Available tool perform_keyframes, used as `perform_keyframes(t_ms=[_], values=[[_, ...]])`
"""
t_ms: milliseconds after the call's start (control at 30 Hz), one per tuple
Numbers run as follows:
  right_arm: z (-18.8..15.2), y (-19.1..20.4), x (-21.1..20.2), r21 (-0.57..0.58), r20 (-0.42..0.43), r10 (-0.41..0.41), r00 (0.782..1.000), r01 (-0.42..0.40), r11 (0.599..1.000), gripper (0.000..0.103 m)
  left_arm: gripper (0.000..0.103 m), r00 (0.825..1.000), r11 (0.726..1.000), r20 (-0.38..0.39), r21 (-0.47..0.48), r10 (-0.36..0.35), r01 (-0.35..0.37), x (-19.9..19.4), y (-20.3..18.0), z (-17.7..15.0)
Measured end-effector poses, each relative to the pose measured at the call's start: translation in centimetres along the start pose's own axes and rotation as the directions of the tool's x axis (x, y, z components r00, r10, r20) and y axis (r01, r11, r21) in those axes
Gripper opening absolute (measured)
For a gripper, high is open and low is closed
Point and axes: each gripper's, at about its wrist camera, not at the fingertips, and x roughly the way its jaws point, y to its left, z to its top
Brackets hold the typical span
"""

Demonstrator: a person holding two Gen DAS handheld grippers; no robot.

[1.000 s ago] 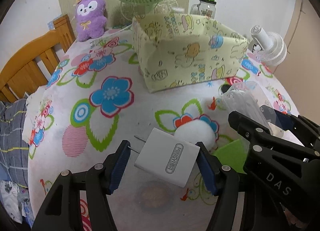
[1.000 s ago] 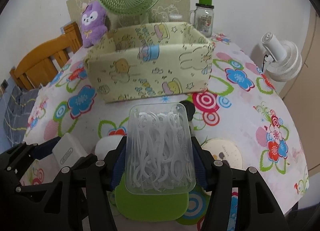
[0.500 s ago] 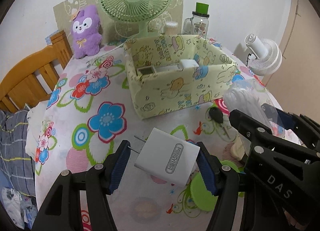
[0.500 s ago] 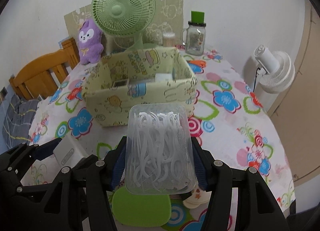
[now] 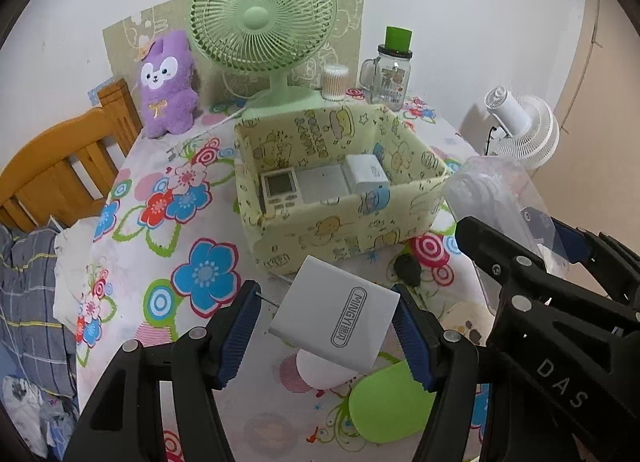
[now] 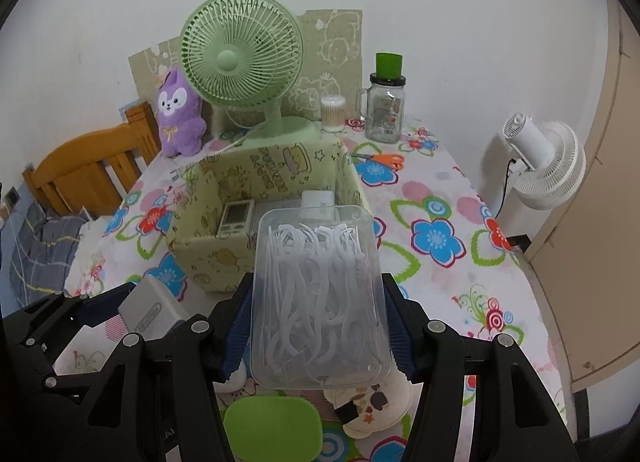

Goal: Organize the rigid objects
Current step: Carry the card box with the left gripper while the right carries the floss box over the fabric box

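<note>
**Left wrist view: two loads aloft, box ahead**

Left wrist view: left gripper (image 5: 326, 328) clamped on white charger (image 5: 335, 324), held at a tilt, above the tablecloth (image 5: 132, 262). Right gripper (image 6: 318, 322) clamped on clear floss-pick case (image 6: 318, 302). Yellow storage box (image 5: 352, 229) at 12 o'clock, already holding a remote (image 5: 280, 189) at its 9 o'clock side. Likely risks: tilted charger pivoting loose; grippers, side by side, bumping over the box; slick case slipping.

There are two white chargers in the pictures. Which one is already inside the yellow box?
The plain white charger lying in the yellow box, beside the remote control. The other, marked MINGYI, is held by the left gripper above the table.
</note>
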Motion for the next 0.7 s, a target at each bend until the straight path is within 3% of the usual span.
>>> perform_keyframes(t_ms=[700], values=[[5.2,-0.3,-3.0,-0.044,0.077,0.039,0.996,-0.036,0.998,0.062,0.068,0.995,0.998,0.078,-0.013,0.056,-0.055,-3.3,-1.1,4.7]])
